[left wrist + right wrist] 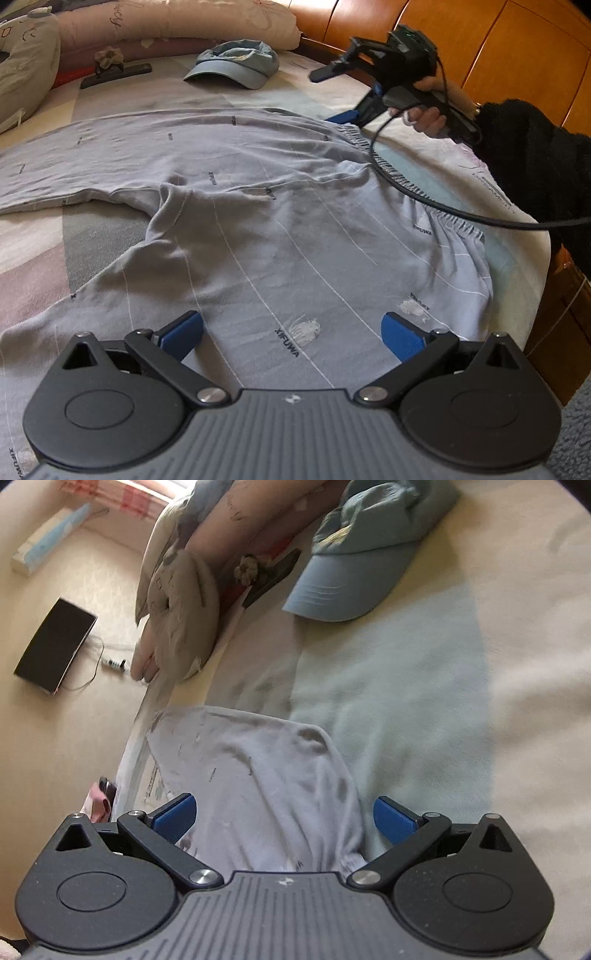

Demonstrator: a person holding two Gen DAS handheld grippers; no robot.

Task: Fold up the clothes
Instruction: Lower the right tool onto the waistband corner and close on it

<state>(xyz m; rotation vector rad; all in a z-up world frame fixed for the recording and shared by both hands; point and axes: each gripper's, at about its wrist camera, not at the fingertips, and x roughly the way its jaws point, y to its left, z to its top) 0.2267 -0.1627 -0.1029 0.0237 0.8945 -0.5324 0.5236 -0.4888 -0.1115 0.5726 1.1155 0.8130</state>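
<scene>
Grey trousers (258, 206) lay spread flat on the bed (476, 173), waistband toward the wooden board at the right, legs running left. Left gripper (291, 332) hovered over the near leg, jaws wide apart, nothing between them. Right gripper (284, 818) was also spread wide, empty, over the waistband corner, trousers (258, 775) showing between its fingers. Hand (430, 118) in black sleeve held it. Blue cap (236, 62) sat beyond, near pillows (177, 22).
</scene>
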